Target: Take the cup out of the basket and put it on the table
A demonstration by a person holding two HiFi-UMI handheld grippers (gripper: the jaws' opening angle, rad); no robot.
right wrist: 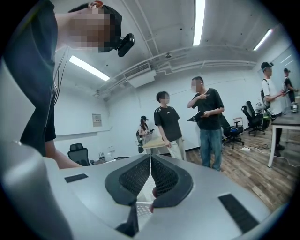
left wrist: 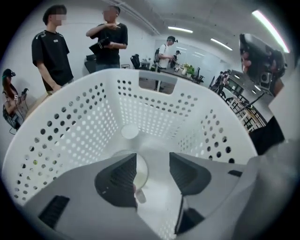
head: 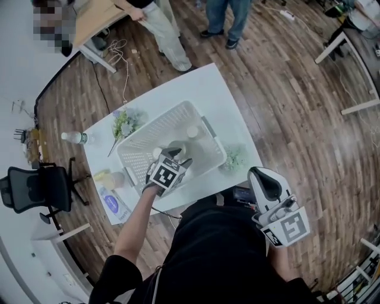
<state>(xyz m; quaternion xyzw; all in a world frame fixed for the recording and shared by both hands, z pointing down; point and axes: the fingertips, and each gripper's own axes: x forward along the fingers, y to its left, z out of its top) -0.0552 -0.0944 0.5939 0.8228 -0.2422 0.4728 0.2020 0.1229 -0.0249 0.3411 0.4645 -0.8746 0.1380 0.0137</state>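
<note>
The cup (left wrist: pixel 141 172) lies low down inside the white basket (left wrist: pixel 84 126). Its pale round rim peeks out from behind one pad of my left gripper (left wrist: pixel 153 165), whose jaws stand apart and do not squeeze it. A second round white thing (left wrist: pixel 130 131) sits further along the basket floor, and the holey walls stand all around. My right gripper (right wrist: pixel 151 174) is away from the basket, its jaws pressed together on nothing. The cube on the left gripper carries a black-and-white square marker (head: pixel 166 175). On the table (head: pixel 208 89) beside the basket are a bottle (head: pixel 74 138), a leafy plant (head: pixel 124 122), and a flat packet (head: pixel 116 205) with print too small to read. People (head: pixel 228 18) stand past the table
</note>
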